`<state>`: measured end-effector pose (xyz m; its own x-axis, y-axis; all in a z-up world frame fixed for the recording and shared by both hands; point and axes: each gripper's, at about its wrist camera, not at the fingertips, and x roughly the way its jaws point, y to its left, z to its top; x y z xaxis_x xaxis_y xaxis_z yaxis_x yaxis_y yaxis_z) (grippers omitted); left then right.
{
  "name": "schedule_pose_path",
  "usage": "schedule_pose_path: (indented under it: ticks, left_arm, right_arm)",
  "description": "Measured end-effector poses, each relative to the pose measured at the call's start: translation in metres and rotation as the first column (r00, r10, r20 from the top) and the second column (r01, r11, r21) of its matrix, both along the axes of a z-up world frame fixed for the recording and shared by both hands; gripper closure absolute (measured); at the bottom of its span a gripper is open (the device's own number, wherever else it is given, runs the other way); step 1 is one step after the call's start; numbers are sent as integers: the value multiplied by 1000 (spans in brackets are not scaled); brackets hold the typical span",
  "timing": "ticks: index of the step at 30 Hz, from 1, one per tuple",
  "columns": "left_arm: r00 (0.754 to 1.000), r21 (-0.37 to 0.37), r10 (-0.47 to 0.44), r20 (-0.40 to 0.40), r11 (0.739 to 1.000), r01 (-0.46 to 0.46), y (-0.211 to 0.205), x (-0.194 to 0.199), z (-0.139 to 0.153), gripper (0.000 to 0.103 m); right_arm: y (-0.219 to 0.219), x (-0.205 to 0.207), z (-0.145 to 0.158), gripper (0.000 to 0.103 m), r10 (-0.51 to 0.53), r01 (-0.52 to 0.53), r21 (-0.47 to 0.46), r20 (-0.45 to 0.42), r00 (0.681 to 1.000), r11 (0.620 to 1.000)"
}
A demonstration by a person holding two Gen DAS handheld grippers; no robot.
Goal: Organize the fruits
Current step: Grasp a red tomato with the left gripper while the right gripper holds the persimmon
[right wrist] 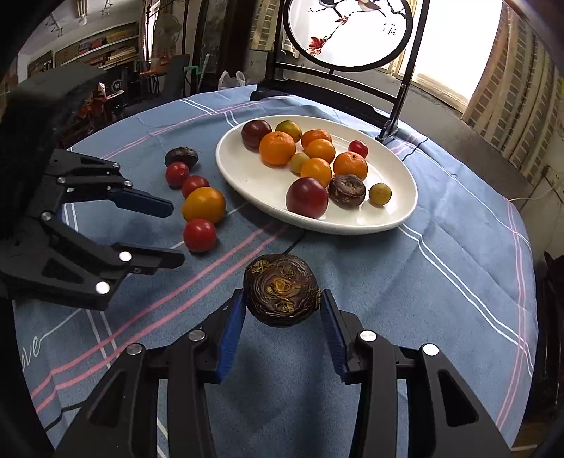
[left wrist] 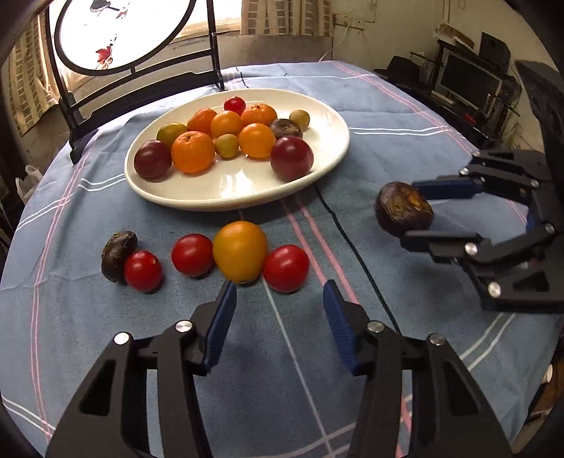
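A white oval plate (left wrist: 246, 192) (right wrist: 261, 186) holds several fruits: oranges, dark red plums, small green ones and a dark brown wrinkled one. On the cloth in front lie three red tomatoes, a yellow-orange fruit (left wrist: 240, 256) (right wrist: 203, 204) and a dark brown fruit (left wrist: 118, 254) (right wrist: 181, 155). My left gripper (left wrist: 280, 292) (right wrist: 178, 234) is open and empty, just short of the yellow-orange fruit and a red tomato (left wrist: 286, 268) (right wrist: 199, 235). My right gripper (right wrist: 282, 299) (left wrist: 414, 209) is shut on a dark brown wrinkled fruit (right wrist: 282, 289) (left wrist: 403, 208), held above the cloth right of the plate.
A blue striped cloth (left wrist: 387, 116) covers the round table. A black stand with a round painted screen (left wrist: 120, 31) (right wrist: 349, 31) stands behind the plate. Shelves and a monitor (left wrist: 469, 84) lie beyond the table's right edge.
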<state>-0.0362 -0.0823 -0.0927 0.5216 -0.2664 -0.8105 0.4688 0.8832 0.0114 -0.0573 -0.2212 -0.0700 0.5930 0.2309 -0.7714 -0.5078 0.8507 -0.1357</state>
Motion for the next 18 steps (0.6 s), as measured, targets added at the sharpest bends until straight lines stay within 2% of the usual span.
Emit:
schedule_pose_path:
  ticks: [4,6,7,8,11,15,18]
  left_arm:
    - [998,-32,59,7,998,-59,-5,8,4,52]
    - [996,-32,92,6,995,-92,-10,10,6,64]
    - [995,-20,95,8,995,-95,-13,11,6,76]
    - [995,-14,97,8,995,-97,-14,11,6,82]
    - [994,-8,103,18,995,-103,-4,9,9,82]
    - [995,-40,99,29,994,-98,26,-1,14,82]
    - [999,-57,17,38,998,-15,27,-10,15,82]
  right_arm:
    - [-1,1,-4,59,2,-2,18,-7,1000,1000]
    - [0,2,-5,59,1,-1,26,-8,1000,1000]
    - [1,2,-5,59,0,0,29,-4,1000,1000]
    - [2,1,-5,59,-1,1,33,-3,1000,999]
    - [1,-5,-1,59,3,-4,49,7,1000,999]
    - [-6,-11,2,59,-6,5,58,17,1000,998]
    - [-12,-8,0,59,-26,25,64,13,1000,998]
